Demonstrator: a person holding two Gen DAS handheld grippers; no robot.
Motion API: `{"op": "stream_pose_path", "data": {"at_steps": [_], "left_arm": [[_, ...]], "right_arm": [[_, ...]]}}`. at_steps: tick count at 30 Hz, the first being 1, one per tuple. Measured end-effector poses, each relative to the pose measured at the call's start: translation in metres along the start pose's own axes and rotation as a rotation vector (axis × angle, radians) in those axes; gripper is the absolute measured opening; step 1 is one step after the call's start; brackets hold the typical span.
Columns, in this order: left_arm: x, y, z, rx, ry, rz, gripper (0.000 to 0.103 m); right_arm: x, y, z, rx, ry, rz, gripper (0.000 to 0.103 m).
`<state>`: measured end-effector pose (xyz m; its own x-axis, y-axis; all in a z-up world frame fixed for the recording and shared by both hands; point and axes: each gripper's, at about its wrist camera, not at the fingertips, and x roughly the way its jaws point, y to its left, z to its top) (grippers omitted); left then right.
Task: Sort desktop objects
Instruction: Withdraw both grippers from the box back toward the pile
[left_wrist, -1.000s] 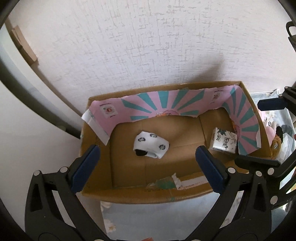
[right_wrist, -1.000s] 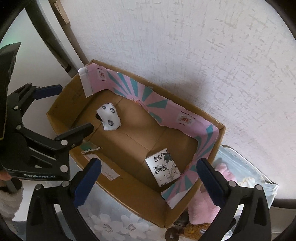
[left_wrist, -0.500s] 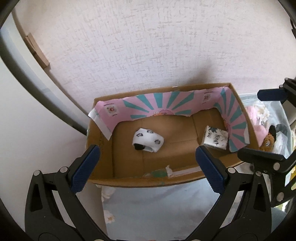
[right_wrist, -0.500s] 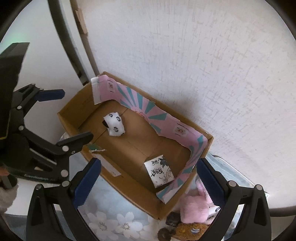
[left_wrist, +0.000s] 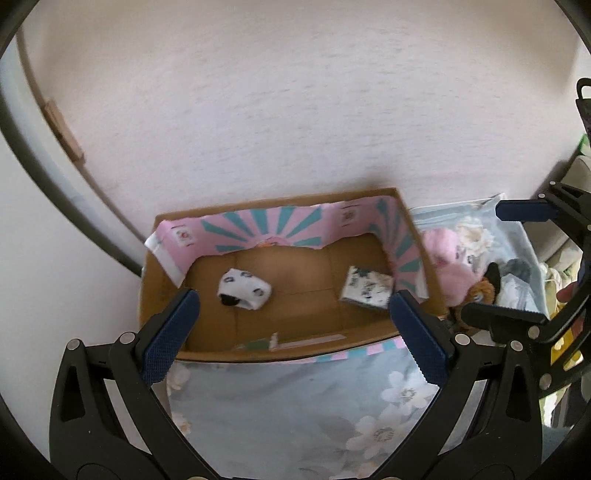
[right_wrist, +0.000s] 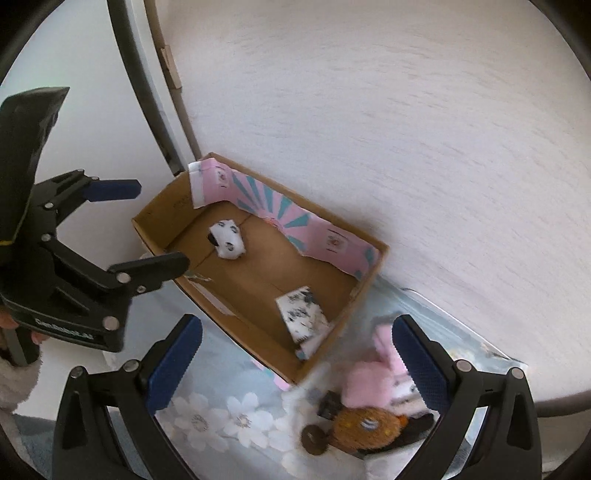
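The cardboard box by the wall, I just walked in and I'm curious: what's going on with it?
A person holding two grippers is sorting things into the cardboard box. A rolled sock and a tissue pack already lie inside. The left gripper and right gripper are both open and empty. A pink plush and a brown plush wait outside.

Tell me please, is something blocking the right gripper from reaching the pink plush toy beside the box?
Nothing visible does. The right gripper is open and empty, and the pink plush toy lies uncovered just outside the cardboard box, on top of the brown plush toy.
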<state>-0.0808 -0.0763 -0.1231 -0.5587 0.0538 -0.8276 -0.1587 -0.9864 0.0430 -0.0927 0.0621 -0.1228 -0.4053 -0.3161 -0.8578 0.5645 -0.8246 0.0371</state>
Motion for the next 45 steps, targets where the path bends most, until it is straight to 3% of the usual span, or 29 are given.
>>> {"op": "stream_pose_path", "data": {"at_steps": [8,18,24,36,42,45], "left_arm": [[-0.014,-0.043,-0.001,0.039,-0.033,-0.051,0.103],[-0.016,-0.092,-0.011,0.086,-0.030,-0.048,0.103],[-0.010,-0.112,-0.023,0.061,-0.011,-0.048,0.103],[0.036,-0.178,-0.083,0.024,0.023,-0.095,0.100],[0.061,-0.197,-0.115,-0.013,-0.021,-0.082,0.097],[0.073,-0.208,-0.124,0.020,-0.042,-0.059,0.085]], "right_arm": [[-0.025,-0.033,-0.030,0.036,-0.019,-0.048,0.103],[-0.046,-0.075,-0.077,0.088,-0.011,-0.061,0.103],[-0.060,-0.104,-0.105,0.107,-0.002,-0.071,0.103],[-0.041,-0.147,-0.170,0.032,0.075,-0.035,0.103],[-0.026,-0.144,-0.194,-0.016,0.018,0.007,0.103],[-0.020,-0.132,-0.200,-0.069,-0.014,0.010,0.103]]}}
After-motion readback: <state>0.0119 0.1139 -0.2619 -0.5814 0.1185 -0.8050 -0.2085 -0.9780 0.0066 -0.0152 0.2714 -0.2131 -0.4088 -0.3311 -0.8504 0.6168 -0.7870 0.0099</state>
